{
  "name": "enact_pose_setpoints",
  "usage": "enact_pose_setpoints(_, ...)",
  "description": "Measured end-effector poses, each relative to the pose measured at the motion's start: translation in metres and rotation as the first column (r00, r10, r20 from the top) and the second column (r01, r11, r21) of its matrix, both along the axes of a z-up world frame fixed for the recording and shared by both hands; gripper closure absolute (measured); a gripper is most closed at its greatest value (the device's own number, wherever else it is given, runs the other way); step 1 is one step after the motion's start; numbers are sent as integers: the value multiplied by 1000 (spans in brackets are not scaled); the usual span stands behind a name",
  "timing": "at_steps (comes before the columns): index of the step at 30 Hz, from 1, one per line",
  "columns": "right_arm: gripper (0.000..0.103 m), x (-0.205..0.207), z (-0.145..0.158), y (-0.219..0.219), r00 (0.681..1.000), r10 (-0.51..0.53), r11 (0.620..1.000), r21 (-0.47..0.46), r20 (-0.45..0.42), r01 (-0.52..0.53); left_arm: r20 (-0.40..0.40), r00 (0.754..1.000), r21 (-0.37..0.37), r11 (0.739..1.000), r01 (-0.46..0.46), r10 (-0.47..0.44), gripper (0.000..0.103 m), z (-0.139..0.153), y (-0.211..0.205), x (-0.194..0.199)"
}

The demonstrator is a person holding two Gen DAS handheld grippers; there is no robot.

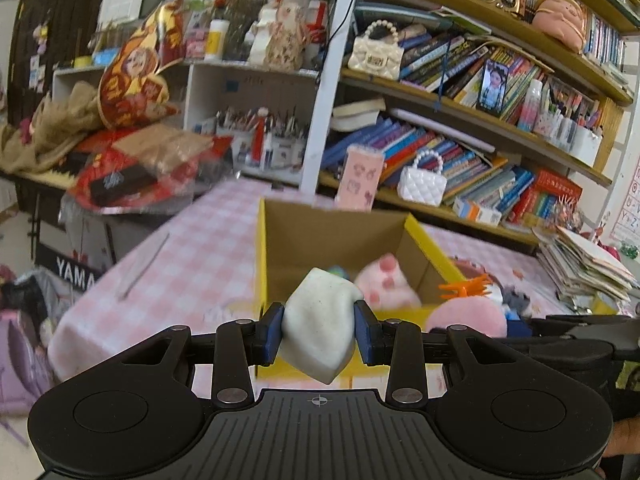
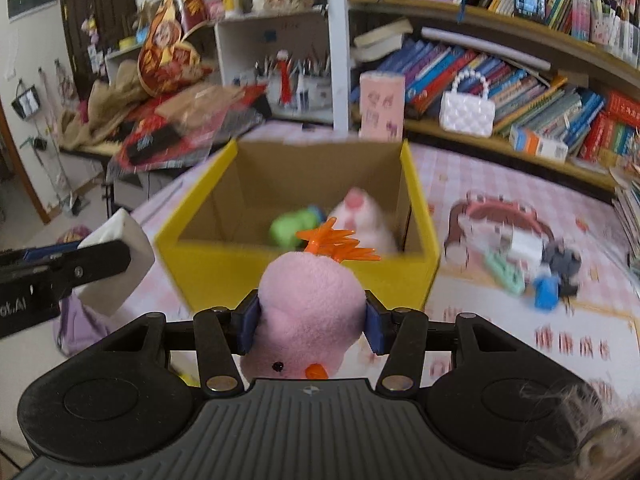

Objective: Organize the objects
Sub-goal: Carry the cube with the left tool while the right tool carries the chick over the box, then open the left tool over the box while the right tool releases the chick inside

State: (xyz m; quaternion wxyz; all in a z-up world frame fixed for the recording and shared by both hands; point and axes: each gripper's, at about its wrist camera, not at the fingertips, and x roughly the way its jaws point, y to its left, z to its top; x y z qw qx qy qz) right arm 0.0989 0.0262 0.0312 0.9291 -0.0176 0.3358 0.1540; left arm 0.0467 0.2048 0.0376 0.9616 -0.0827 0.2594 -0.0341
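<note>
My left gripper (image 1: 319, 334) is shut on a white foam block (image 1: 320, 320), held in front of the near wall of a yellow cardboard box (image 1: 264, 248). My right gripper (image 2: 311, 326) is shut on a pink plush toy (image 2: 308, 304) with orange plastic spikes, just short of the same box (image 2: 224, 276). Inside the box lie a pink-and-white plush (image 2: 360, 216) and a green toy (image 2: 290, 226). The left gripper with the white block (image 2: 120, 256) shows at the left of the right wrist view. The pink plush (image 1: 468, 312) shows at the right of the left wrist view.
The box stands on a pink checked tablecloth (image 2: 480, 184). Small toys (image 2: 548, 272) lie right of the box. Bookshelves (image 1: 500, 152) with books, a white handbag (image 2: 466, 114) and a pink card box (image 2: 380, 104) rise behind. Cluttered bags (image 1: 132, 168) sit at left.
</note>
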Motion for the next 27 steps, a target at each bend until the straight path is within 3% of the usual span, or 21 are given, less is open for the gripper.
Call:
enact_pose_setpoints(8,54,62,10,5,995,42,999,-39,91,-38,-18,1000,30,1000,-4,5,68,-2,-16,69)
enact_pose_setpoints(17,54,121,-26,14,992,122,990,-70,-31,-124,-122,991,42,998,-42,47,68,-30,-21,122)
enact_pose_setpoints(21,54,133,-47,28,974,198,972,-107,-112,-210,-155,986,72,996,-47,57,68,-37,-22,137)
enact_pose_setpoints(27,54,150,-60,31,959,222,968,-79,-179,-238,-226,972,97,995,-38,59,67,-53,-26,151)
